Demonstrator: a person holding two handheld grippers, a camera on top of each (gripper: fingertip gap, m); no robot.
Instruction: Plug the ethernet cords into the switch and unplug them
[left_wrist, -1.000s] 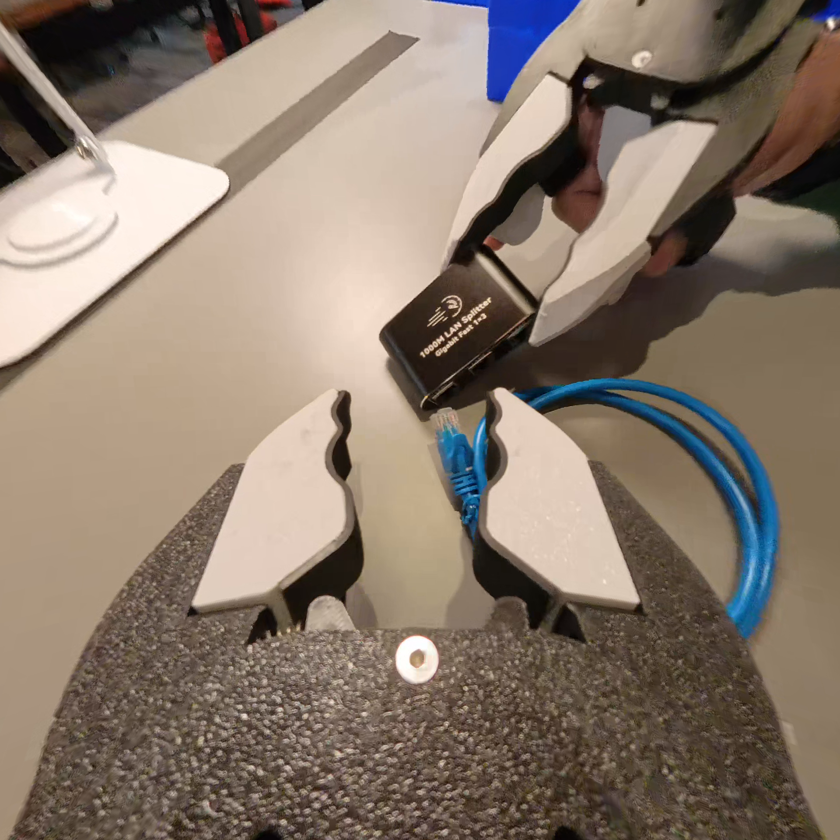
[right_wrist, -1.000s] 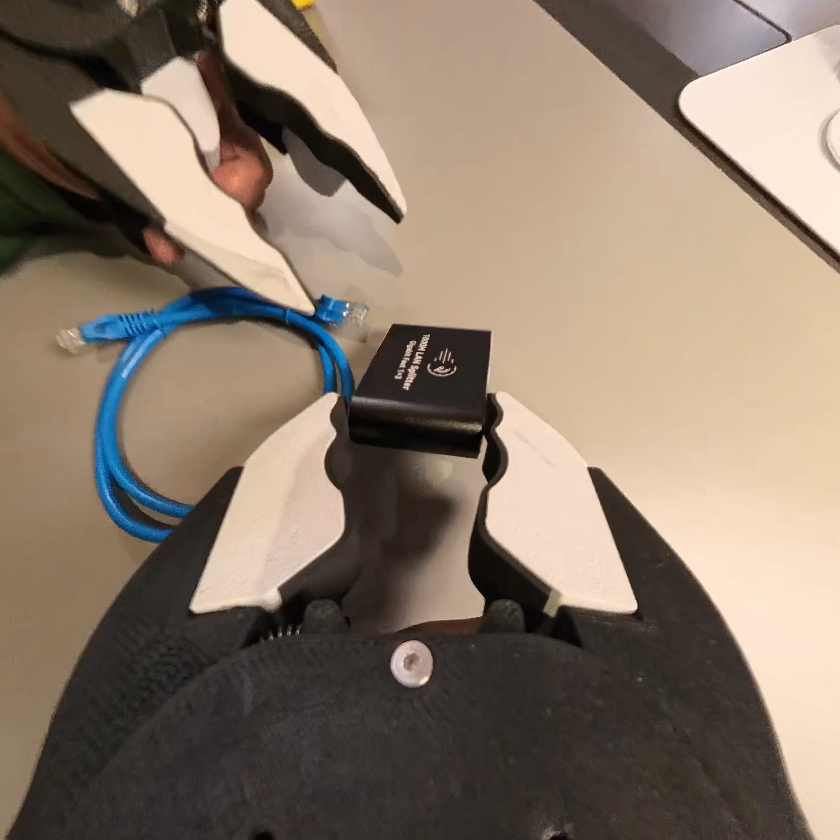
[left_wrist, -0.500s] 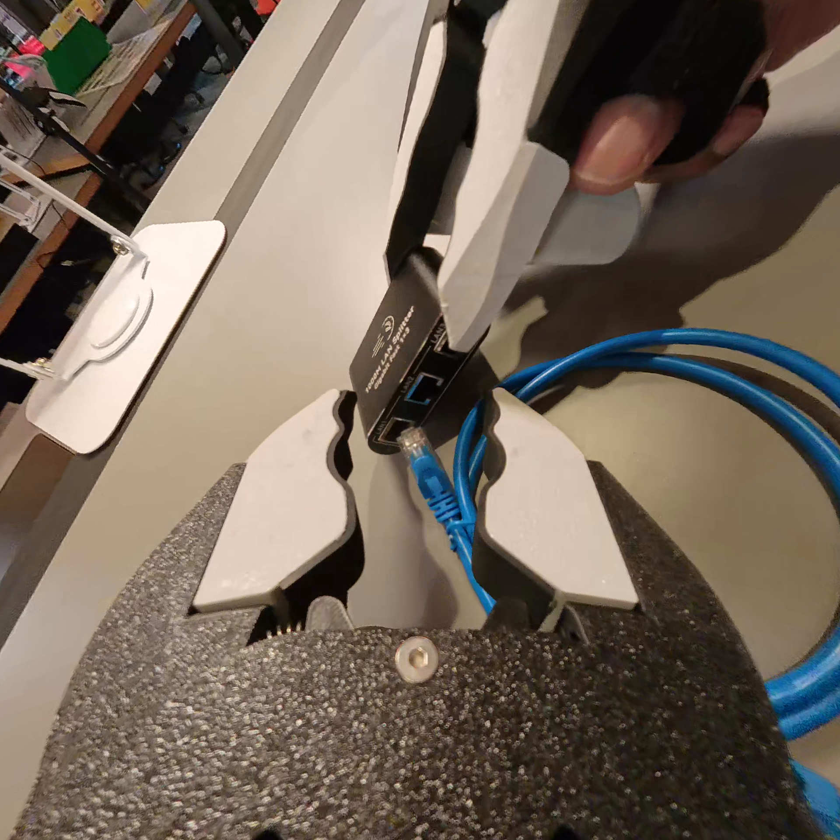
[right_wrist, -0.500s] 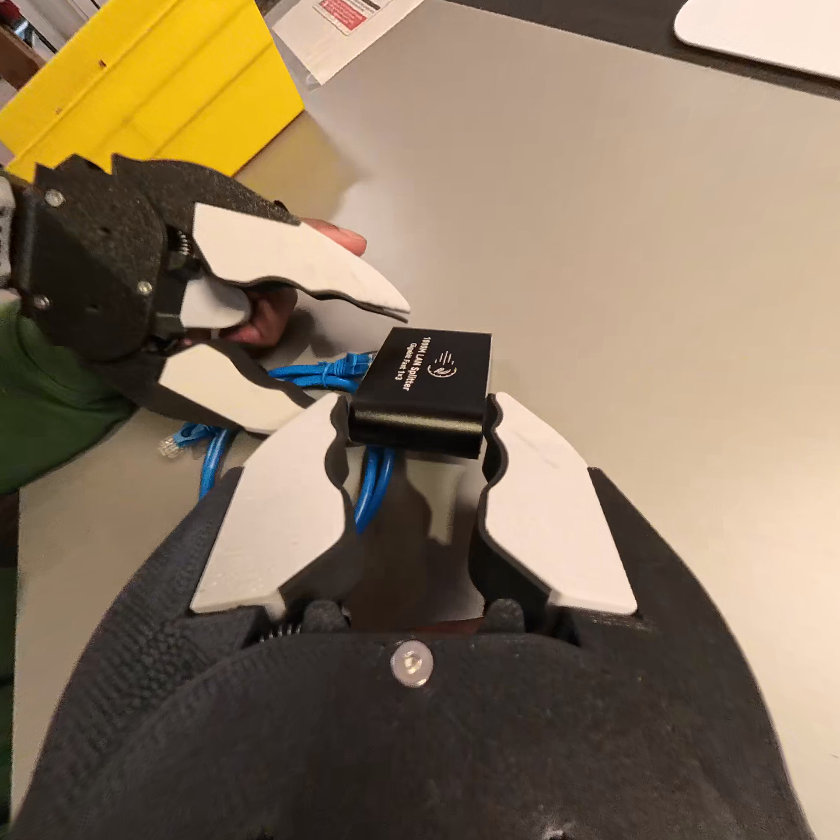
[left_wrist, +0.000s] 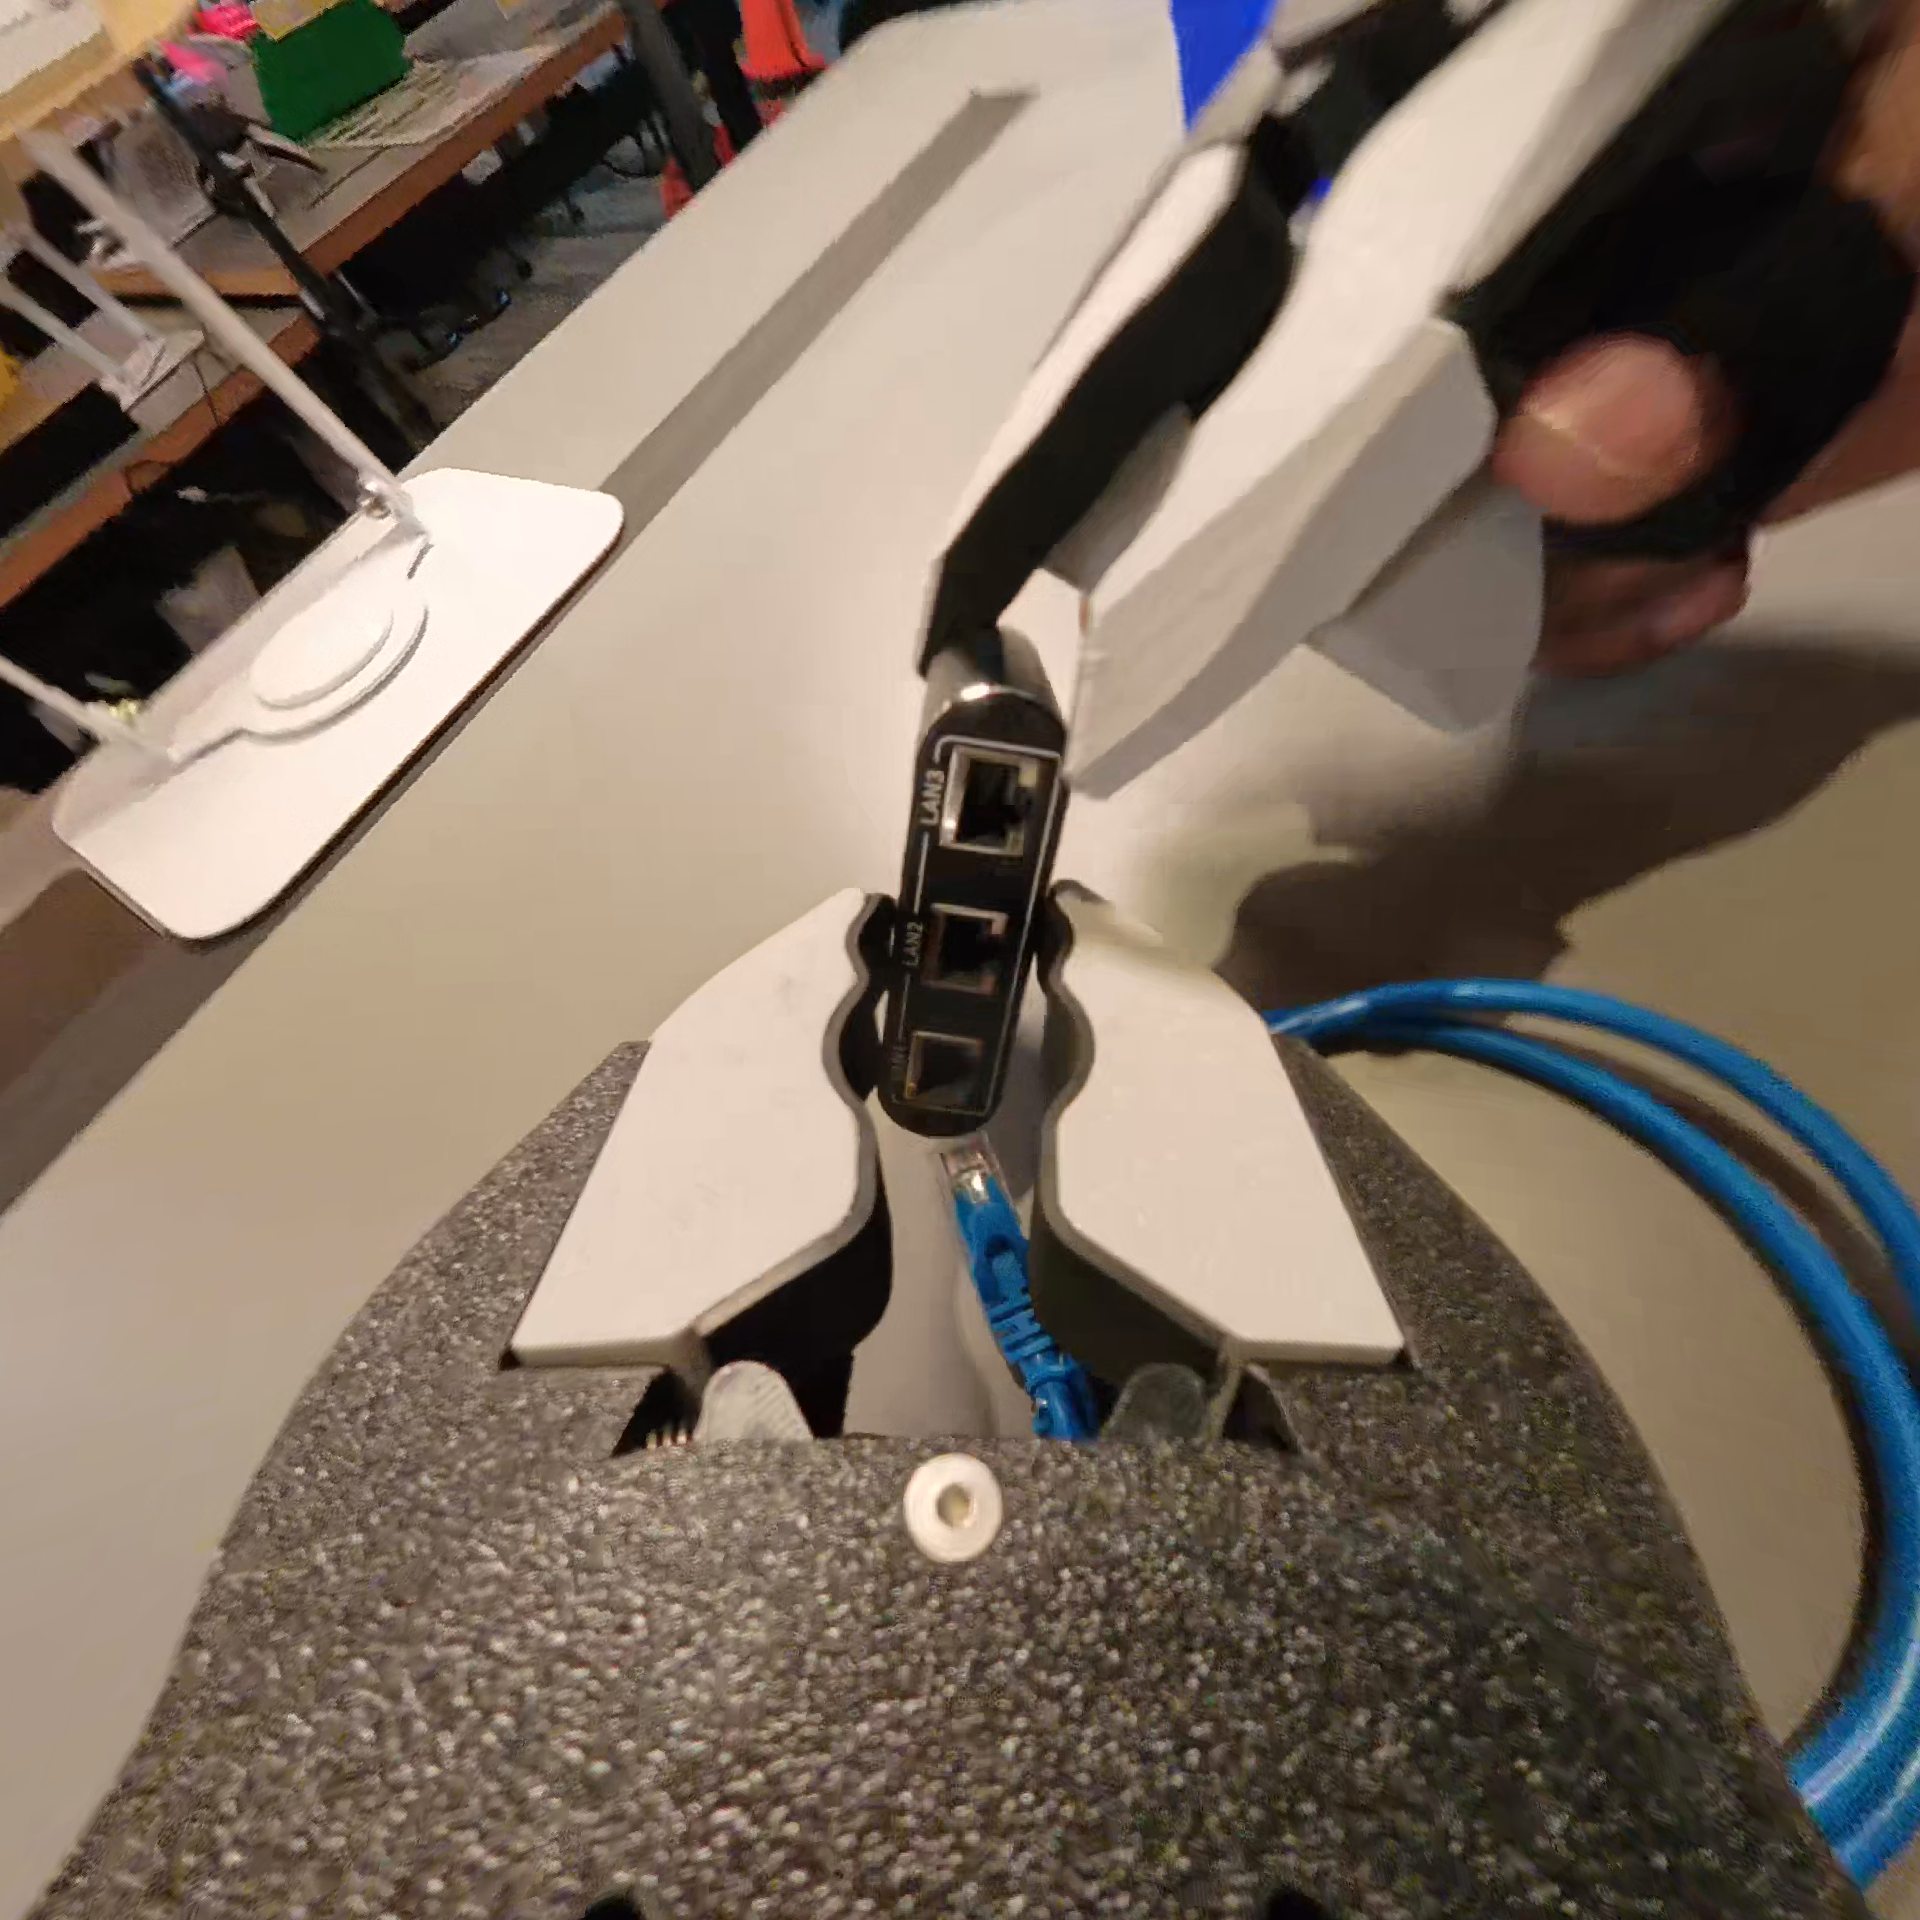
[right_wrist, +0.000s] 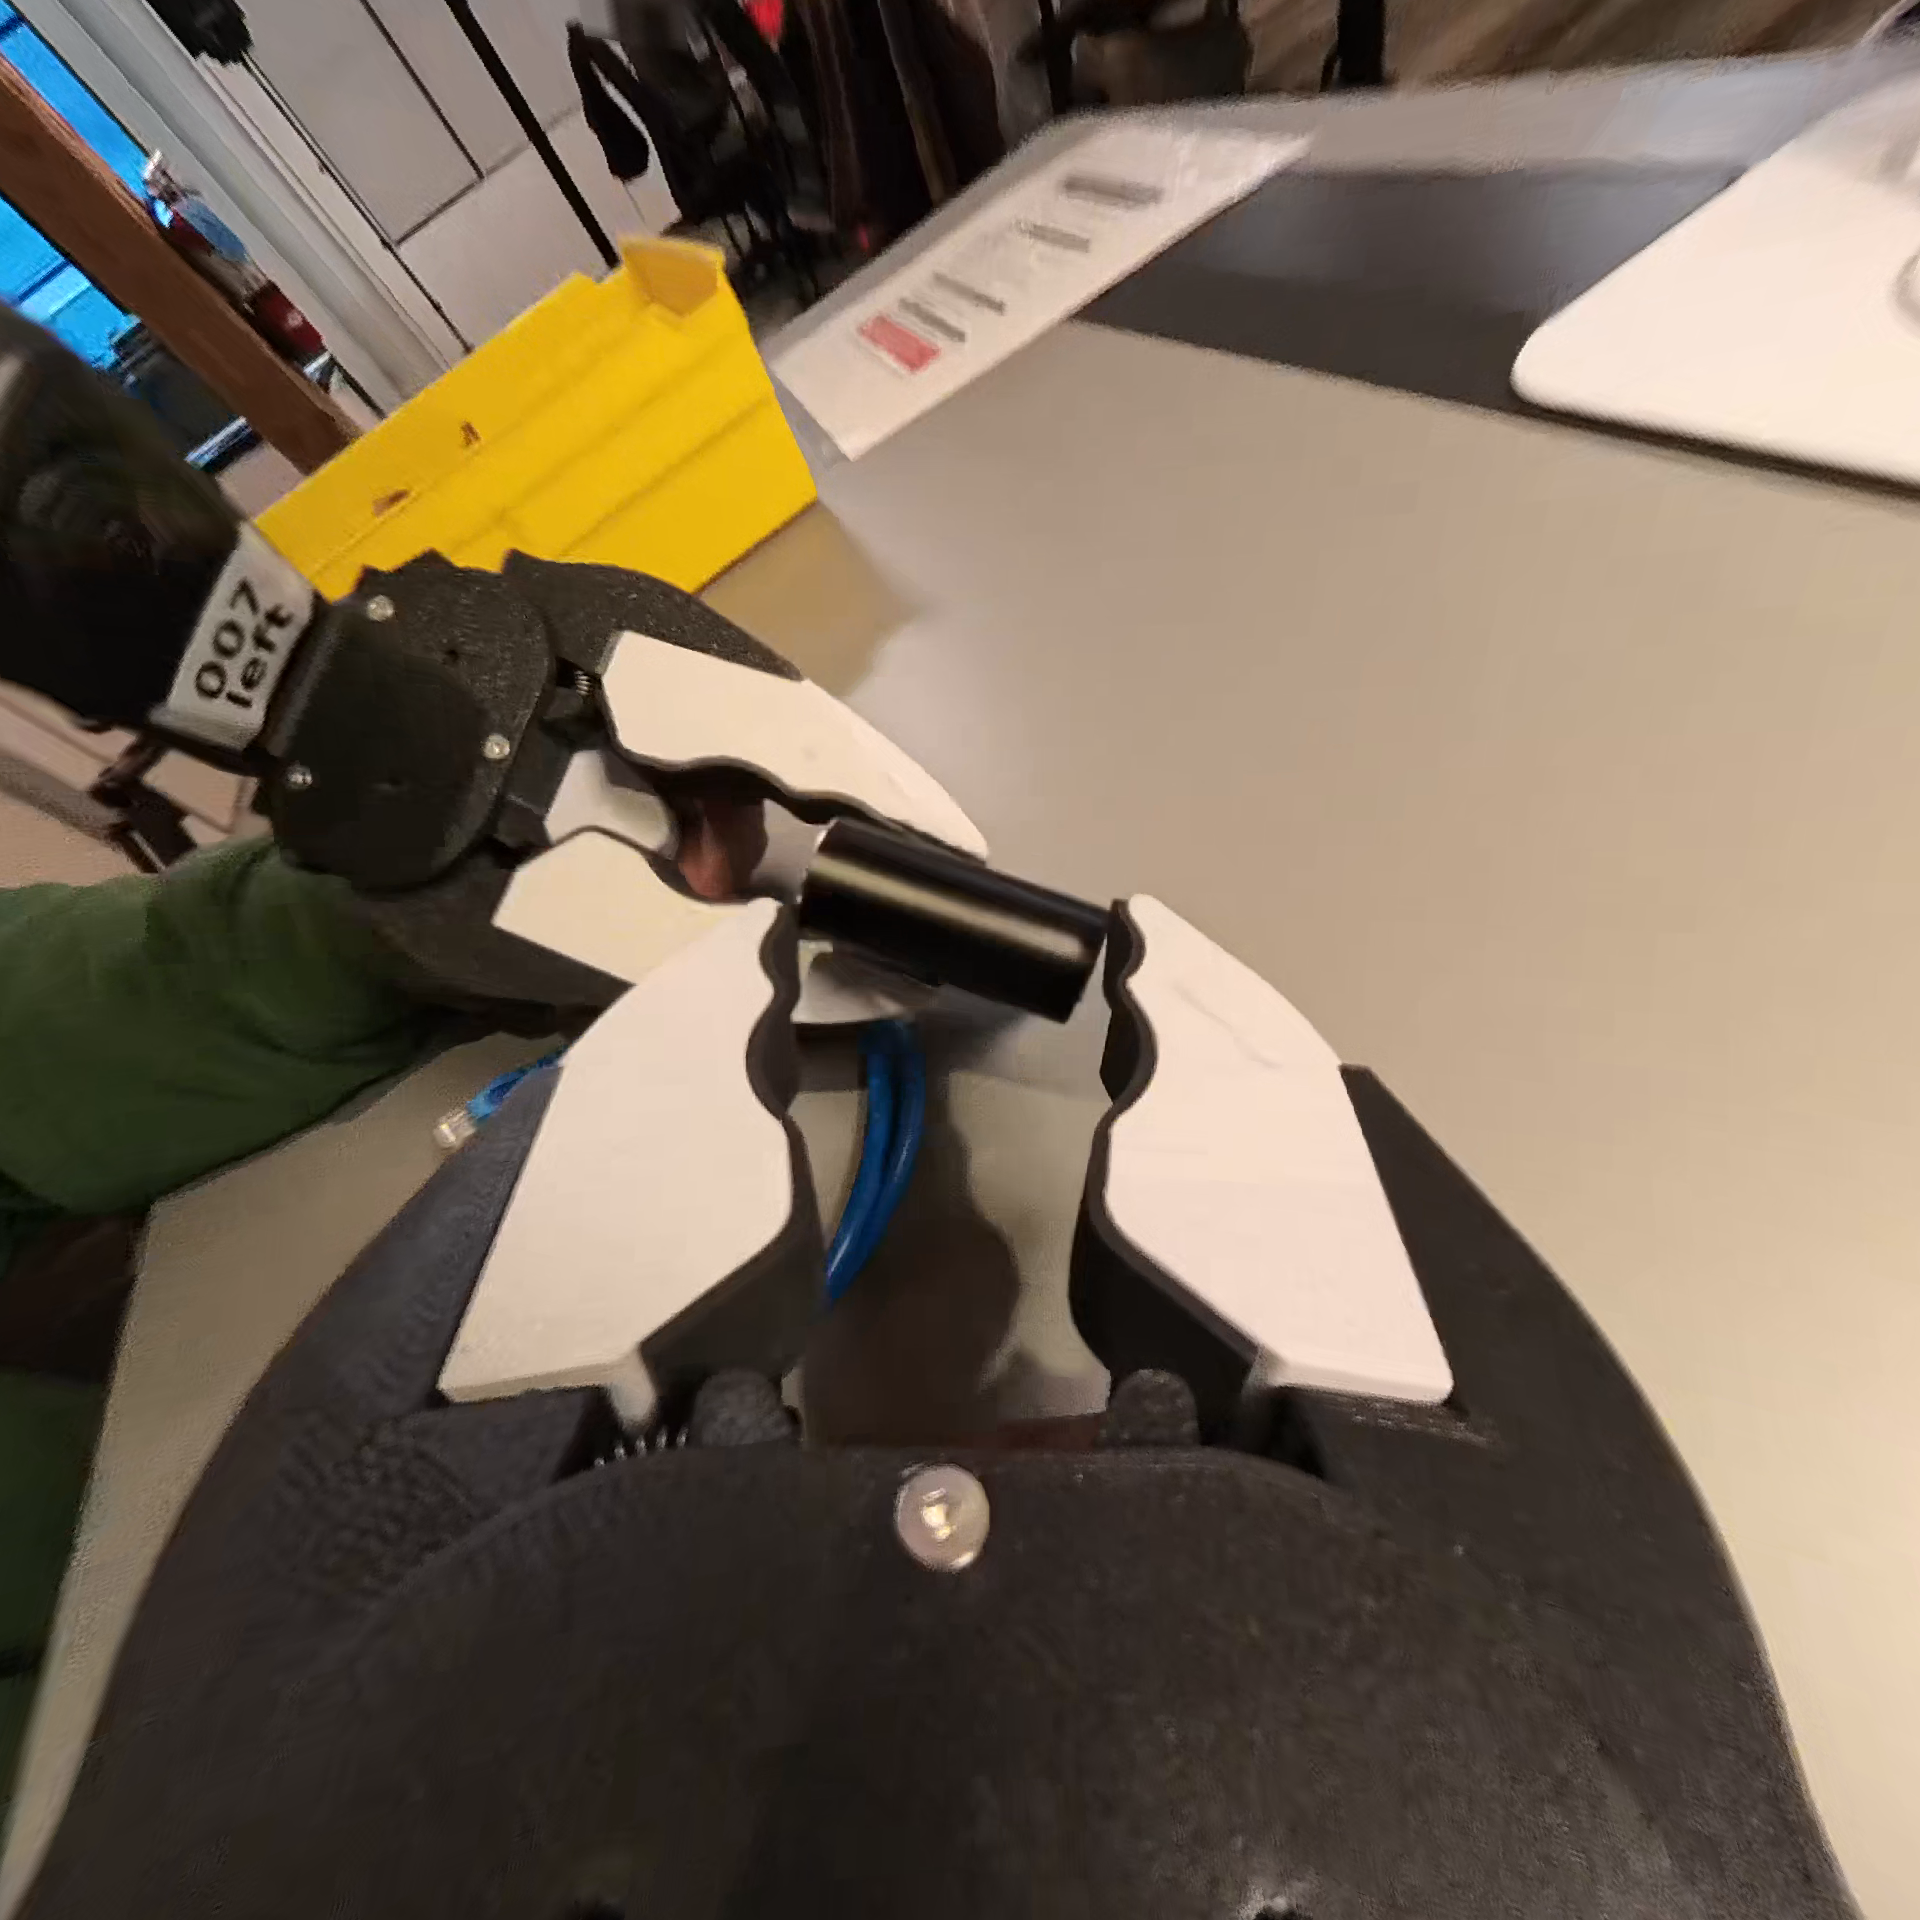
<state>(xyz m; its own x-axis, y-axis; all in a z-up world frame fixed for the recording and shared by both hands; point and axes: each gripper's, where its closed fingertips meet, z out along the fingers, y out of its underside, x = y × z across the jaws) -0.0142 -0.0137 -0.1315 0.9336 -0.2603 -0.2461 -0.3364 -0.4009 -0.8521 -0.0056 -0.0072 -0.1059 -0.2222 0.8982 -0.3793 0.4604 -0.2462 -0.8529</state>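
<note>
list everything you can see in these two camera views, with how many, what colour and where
switch: 1, black, held off the table, three empty ports facing the left camera
ethernet cord: 1, blue, looped on the table, one plug between the left fingers
table: 1, grey-beige
stand base: 1, white, on the table, far left in the left view
bin: 1, yellow, far table edge
paper sheet: 1, white, beside the bin
sleeve: 1, green
left hand-held gripper: 1, black and white, around the switch
right hand-held gripper: 1, black and white, gripping the switch
</note>
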